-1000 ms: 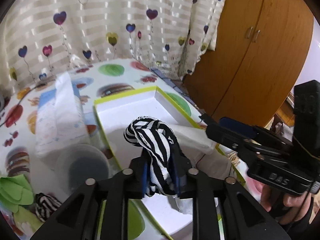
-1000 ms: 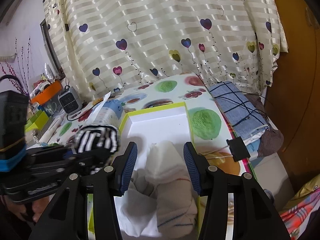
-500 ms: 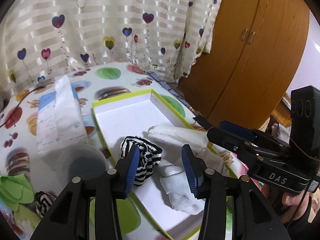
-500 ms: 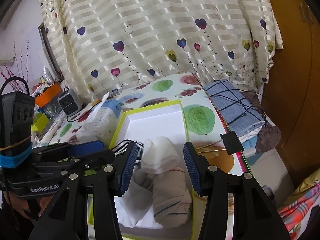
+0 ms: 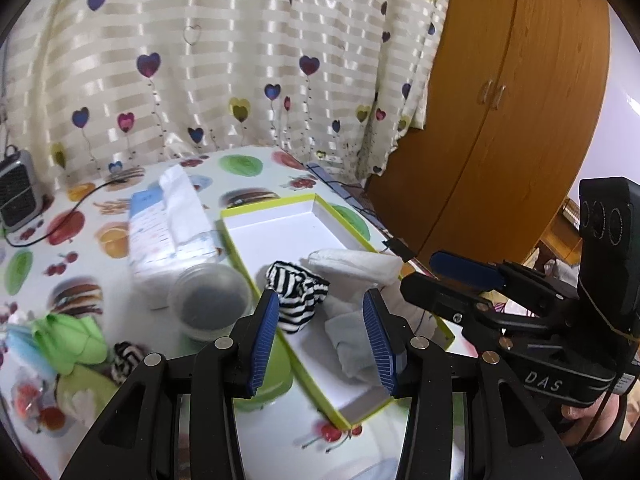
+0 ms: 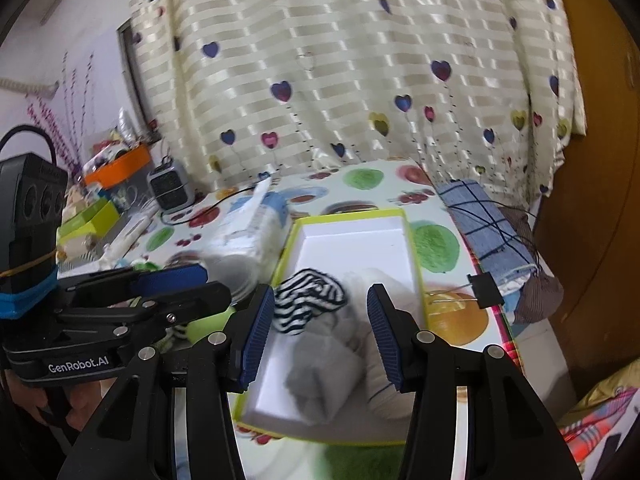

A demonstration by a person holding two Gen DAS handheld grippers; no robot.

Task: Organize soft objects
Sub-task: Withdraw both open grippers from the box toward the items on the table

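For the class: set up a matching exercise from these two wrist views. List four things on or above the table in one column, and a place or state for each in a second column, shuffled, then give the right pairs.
Things
1. striped sock
2. tissue pack
3. binder clip
4. left gripper

Places or states
A. jaws open, nothing between them
B. inside the box
C. on the table, right of the box
D. on the table, left of the box

Pairs: 1-B, 2-D, 3-C, 4-A

Both wrist views close above table, angled down toward curtain, sharing the green-edged box (image 5: 344, 224) (image 6: 412, 236)
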